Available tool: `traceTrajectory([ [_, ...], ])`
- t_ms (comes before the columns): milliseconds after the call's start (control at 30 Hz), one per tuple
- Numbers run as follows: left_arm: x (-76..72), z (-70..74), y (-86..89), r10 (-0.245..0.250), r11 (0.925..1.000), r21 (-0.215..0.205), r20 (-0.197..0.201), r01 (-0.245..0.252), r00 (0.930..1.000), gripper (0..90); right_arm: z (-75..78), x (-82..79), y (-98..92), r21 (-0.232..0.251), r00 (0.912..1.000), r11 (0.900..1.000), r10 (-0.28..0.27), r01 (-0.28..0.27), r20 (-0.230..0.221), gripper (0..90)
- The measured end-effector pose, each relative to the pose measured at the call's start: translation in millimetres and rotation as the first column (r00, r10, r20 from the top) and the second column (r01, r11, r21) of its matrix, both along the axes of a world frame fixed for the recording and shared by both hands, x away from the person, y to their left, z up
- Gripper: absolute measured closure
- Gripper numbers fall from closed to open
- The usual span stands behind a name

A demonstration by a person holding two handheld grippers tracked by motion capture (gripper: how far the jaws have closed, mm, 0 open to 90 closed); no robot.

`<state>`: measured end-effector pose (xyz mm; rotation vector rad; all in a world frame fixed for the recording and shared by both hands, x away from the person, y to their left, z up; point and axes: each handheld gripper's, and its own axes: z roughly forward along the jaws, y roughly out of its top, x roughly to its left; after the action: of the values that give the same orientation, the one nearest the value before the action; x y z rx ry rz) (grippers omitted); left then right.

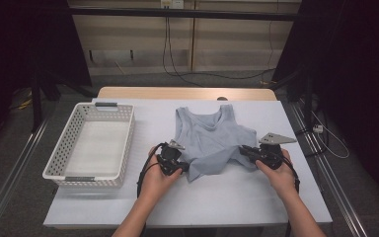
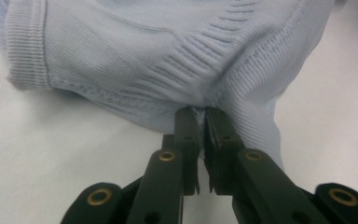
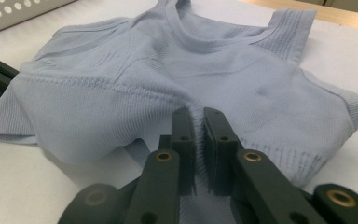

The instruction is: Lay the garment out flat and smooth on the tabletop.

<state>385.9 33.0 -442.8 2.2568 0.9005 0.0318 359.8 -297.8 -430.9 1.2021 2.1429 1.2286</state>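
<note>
Tank top point(image 1: 212, 140), pale blue, rumpled on counter point(image 1: 227, 197), right of white basket point(image 1: 91, 148). Hem pinched in left hand-held gripper point(image 2: 197, 112), clamped tight; other hem edge pinched in right hand-held gripper point(image 3: 196, 114), clamped tight.

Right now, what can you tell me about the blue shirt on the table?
The tank top is pale blue, sleeveless, with a scooped neck and wide straps, made of ribbed, stretchy-looking knit. It lies rumpled on the white table, neck pointing away from the person, its bottom part folded up. The left gripper is shut on a pinch of fabric near one lower corner, and the right gripper is shut on the stitched hem at the other side. The white basket sits apart from it.
</note>
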Motion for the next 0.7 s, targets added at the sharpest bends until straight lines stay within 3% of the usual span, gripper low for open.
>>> traceTrajectory([
  [100,0.0,6.0,3.4,0.001,1.0000,-0.001,0.007,-0.001,1.0000,85.7,2.6,0.5,-2.3,0.004,1.0000,1.000,0.000,0.000,0.007,84.2],
  [233,3.7,19.1,19.4,0.047,0.9982,-0.038,0.025,-0.046,0.9986,86.0,4.9,2.6,-3.8,0.006,0.9999,1.000,0.003,-0.003,0.014,83.3],
  [367,9.2,28.1,39.4,0.111,0.9903,-0.089,0.045,-0.107,0.9928,86.1,2.1,5.6,-0.9,-0.003,0.9999,1.000,0.016,-0.016,0.005,81.2],
  [433,10.7,27.5,42.9,0.129,0.9876,-0.095,0.046,-0.125,0.9905,86.2,-0.5,7.0,2.7,-0.021,0.9997,0.999,0.026,-0.026,0.001,79.2],
  [500,11.6,24.4,42.8,0.122,0.9896,-0.082,0.046,-0.118,0.9915,86.1,-2.2,7.4,6.2,-0.040,0.9996,0.999,0.029,-0.029,0.001,78.0],
  [700,13.2,22.5,43.2,0.130,0.9887,-0.082,0.046,-0.125,0.9905,86.1,-4.8,5.6,5.9,-0.047,0.9996,0.999,0.023,-0.024,-0.017,69.2],
])
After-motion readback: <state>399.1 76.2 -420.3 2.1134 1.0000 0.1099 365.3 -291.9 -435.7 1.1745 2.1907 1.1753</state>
